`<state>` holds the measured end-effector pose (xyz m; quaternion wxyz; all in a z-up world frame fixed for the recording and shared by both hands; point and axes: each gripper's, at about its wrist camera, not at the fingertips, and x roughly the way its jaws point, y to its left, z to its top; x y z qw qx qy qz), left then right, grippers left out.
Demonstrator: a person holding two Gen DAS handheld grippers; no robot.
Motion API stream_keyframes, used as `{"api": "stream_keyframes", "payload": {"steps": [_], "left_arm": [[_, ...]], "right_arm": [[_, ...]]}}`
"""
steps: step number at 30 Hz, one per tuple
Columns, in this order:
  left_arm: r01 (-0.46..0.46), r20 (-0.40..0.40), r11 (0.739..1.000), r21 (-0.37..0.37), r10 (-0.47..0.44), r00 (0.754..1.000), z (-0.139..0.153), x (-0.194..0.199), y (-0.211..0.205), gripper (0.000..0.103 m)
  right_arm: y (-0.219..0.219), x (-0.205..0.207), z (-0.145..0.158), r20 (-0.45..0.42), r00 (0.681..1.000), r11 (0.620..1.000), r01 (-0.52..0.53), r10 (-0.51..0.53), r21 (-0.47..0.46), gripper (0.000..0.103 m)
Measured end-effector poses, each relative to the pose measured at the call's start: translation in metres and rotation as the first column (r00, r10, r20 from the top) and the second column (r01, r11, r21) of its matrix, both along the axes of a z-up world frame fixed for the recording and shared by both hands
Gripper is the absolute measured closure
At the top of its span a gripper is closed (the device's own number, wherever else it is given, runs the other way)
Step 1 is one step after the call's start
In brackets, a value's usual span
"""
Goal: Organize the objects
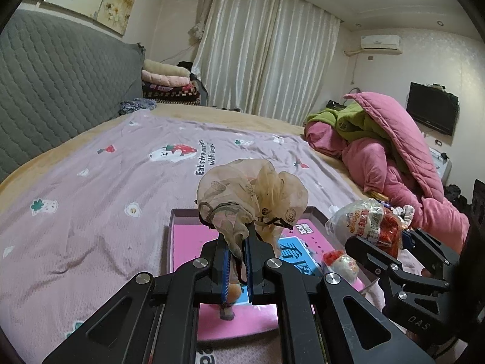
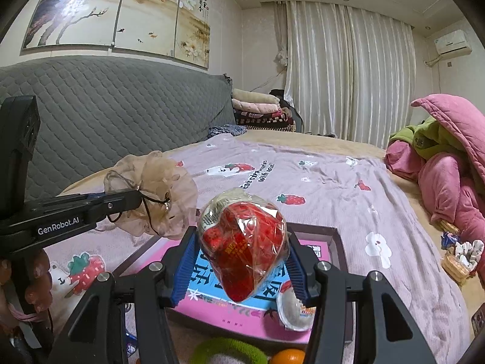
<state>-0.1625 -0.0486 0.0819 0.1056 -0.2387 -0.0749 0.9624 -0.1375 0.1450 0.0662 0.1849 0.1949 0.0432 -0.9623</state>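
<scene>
Left gripper point(image 1: 238, 242) jaws pinching shut on sheer pouch point(image 1: 251, 194), right gripper point(image 2: 242, 261) jaws half-open clamping snack packet point(image 2: 242, 239), label crinkling unreadably; box point(image 2: 336, 242) lying partly hidden; "GenRobot.AI" showing

The left gripper point(image 2: 138, 203) bears "GenRobot.AI"; the right gripper point(image 1: 379, 242) bears "DAS". The bedsheet point(image 1: 91, 182) reads "Eat strawberries with bear!". The snack bag point(image 1: 360, 223) says "MANGO".

Beige sheer pouch point(image 1: 251, 194), red snack pack point(image 2: 242, 242), pink box point(image 1: 188, 242) w/ blue label.
</scene>
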Motion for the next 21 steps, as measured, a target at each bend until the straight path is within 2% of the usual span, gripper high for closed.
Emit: {"api": "stream_keyframes", "payload": {"steps": [10,21], "left_arm": [[0.002,0.066,1.0,0.013,-0.002,0.998,-0.011,-0.017,-0.009,0.095],[0.038,0.096,0.999,-0.008,-0.037,0.995,-0.023,-0.003,-0.003,0.095]], "right_arm": [[-0.006,-0.018,-0.011,0.029,1.0,1.0,-0.01,0.01,0.004,0.049],[-0.003,-0.019,-0.022,0.068,0.998,1.0,-0.007,0.006,0.012,0.049]]}}
